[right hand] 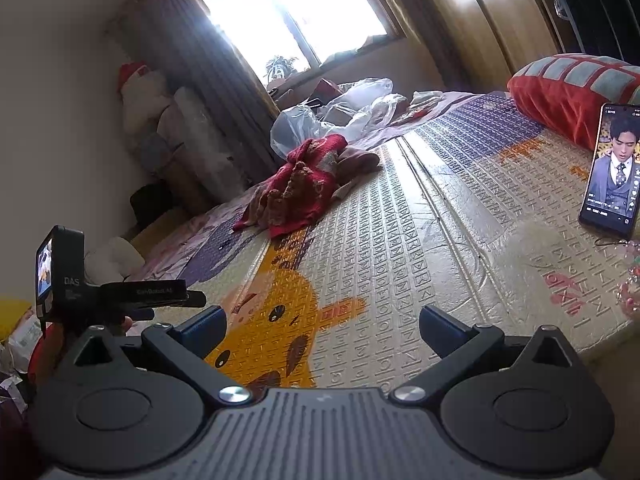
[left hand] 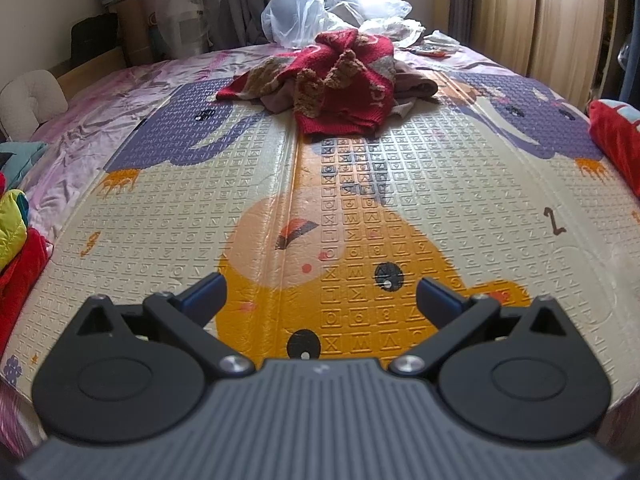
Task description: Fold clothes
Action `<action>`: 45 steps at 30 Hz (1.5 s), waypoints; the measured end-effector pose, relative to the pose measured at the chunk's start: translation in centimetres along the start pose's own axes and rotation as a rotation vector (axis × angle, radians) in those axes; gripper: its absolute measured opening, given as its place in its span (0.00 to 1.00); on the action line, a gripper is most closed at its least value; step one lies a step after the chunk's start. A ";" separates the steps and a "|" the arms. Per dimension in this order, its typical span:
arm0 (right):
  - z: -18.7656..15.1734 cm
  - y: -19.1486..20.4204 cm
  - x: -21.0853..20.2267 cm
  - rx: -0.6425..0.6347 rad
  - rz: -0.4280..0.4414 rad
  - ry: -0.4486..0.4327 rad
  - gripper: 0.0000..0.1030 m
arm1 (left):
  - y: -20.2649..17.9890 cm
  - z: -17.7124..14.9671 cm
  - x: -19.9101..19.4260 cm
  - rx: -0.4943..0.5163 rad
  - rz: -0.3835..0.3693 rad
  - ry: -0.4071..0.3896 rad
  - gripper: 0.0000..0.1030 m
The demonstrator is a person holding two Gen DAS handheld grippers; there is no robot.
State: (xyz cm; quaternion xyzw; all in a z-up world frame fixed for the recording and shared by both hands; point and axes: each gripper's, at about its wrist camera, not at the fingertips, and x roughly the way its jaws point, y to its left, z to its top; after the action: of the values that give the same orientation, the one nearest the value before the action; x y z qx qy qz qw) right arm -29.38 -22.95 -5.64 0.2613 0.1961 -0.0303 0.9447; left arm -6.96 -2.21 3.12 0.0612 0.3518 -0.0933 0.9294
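Left wrist: left tool [left hand: 321, 294] wide, empty.

A crumpled red knitted sweater [left hand: 344, 80] with tan fuzzy trim and pale patterning lies heaped at the far end of the embossed foam play mat [left hand: 460, 208] — unfolded, bunched over a dull brownish-mauve garment [left hand: 412, 84] that pokes out beneath it on the right.

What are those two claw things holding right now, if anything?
Nothing. Both the left gripper and right gripper have open, empty jaws. The red sweater lies crumpled, untouched, farther along the play mat.
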 end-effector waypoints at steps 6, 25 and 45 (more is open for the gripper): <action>-0.1 0.4 0.5 -0.017 -0.009 0.015 1.00 | 0.3 0.0 -0.1 -0.010 -0.009 -0.006 1.00; -0.4 1.0 1.4 -0.064 -0.031 0.044 1.00 | 0.9 0.2 0.0 -0.037 -0.020 -0.006 1.00; 2.2 4.4 7.7 -0.336 -0.087 -0.019 0.99 | 1.2 0.3 1.2 -0.069 -0.001 0.028 1.00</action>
State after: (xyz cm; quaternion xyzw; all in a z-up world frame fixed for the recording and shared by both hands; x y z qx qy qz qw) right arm -20.80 -19.97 -4.78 0.0904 0.2005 -0.0406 0.9747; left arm -5.62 -1.22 2.64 0.0300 0.3677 -0.0808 0.9260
